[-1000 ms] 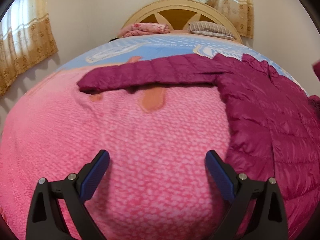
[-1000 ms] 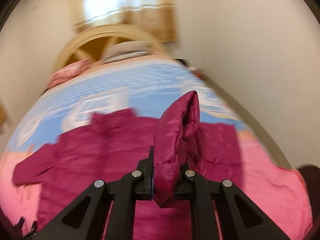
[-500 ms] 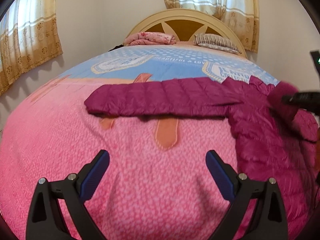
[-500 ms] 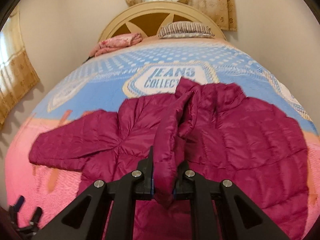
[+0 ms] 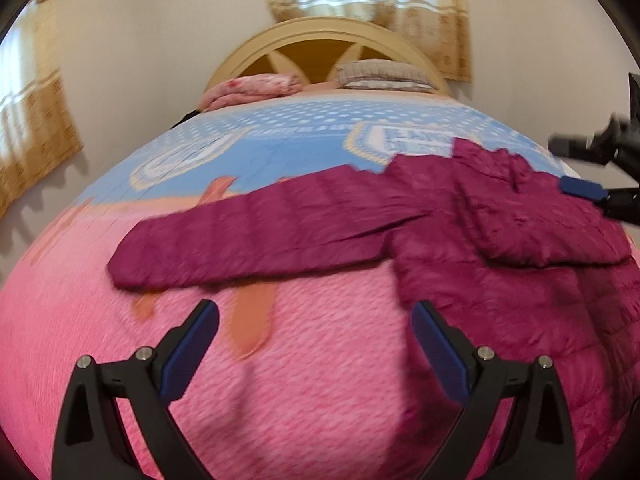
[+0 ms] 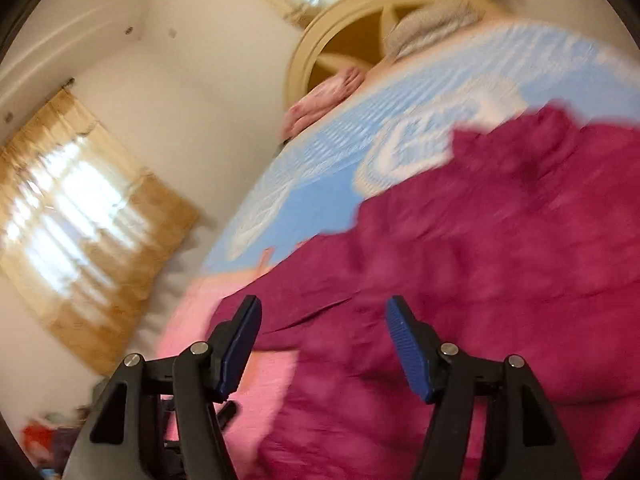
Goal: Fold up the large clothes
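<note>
both grippers stand with fingers apart and nothing between them. the left gripper [image 5: 314,346] hangs above the pink bedspread [image 5: 320,400], beside the magenta puffer jacket [image 5: 500,264] spread on the bed, one sleeve [image 5: 248,240] stretched out. the right gripper [image 6: 322,344], jaws just opened, hovers above the jacket.

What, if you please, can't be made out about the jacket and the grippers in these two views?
- Jacket: right side cut off by the left wrist view's edge.
- Jacket quilting: smeared by motion blur in the right wrist view.
- Right gripper: mostly cut off in the left wrist view.
- Left gripper: unseen by the right wrist camera.
</note>
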Demonstrator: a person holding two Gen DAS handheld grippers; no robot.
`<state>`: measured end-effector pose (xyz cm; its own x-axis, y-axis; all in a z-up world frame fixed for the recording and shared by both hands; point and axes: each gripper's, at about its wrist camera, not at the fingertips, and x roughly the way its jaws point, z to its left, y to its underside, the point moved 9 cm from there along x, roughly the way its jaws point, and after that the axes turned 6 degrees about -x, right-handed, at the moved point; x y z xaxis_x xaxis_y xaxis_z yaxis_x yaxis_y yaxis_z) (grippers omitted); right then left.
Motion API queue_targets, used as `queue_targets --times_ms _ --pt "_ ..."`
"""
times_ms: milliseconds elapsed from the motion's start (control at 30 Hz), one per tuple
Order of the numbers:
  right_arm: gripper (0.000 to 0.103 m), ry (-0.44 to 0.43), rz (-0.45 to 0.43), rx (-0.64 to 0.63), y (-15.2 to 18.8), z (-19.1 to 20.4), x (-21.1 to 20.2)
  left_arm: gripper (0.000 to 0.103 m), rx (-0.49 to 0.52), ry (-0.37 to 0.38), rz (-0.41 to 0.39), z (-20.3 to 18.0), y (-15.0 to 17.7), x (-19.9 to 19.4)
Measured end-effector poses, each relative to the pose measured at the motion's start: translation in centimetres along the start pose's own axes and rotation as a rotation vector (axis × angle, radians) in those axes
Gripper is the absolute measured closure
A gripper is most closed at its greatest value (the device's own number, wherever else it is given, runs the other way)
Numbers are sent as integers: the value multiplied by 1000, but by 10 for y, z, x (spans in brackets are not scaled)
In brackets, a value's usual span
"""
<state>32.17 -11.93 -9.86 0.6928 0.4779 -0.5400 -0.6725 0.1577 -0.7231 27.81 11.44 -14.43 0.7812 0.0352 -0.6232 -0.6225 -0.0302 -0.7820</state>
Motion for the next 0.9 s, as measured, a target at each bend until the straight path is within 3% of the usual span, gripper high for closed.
queue_targets --times_ms 67,100,267,367,500,600,900 --pt "60 237 -21 -86 -5 -35 -24 4 44 28 -13 -23 -14 0" --pt "61 320 -32 -96 -8 -56 -36 4 53 35 -17 -30 -20 0" --pt "61 552 -45 53 -11 -164 -77 3 81 68 -27 -85 -58 21" --pt "61 596 0 94 5 -199 -73 3 90 95 12 -124 -68 52" --pt "61 626 5 74 22 -210 -65 4 95 26 70 -146 -60 88" --pt "61 641 23 56 24 -208 -55 4 82 -30 127 -144 -42 113" --pt "52 666 34 4 25 -205 -41 1 56 -26 162 -140 -26 125"
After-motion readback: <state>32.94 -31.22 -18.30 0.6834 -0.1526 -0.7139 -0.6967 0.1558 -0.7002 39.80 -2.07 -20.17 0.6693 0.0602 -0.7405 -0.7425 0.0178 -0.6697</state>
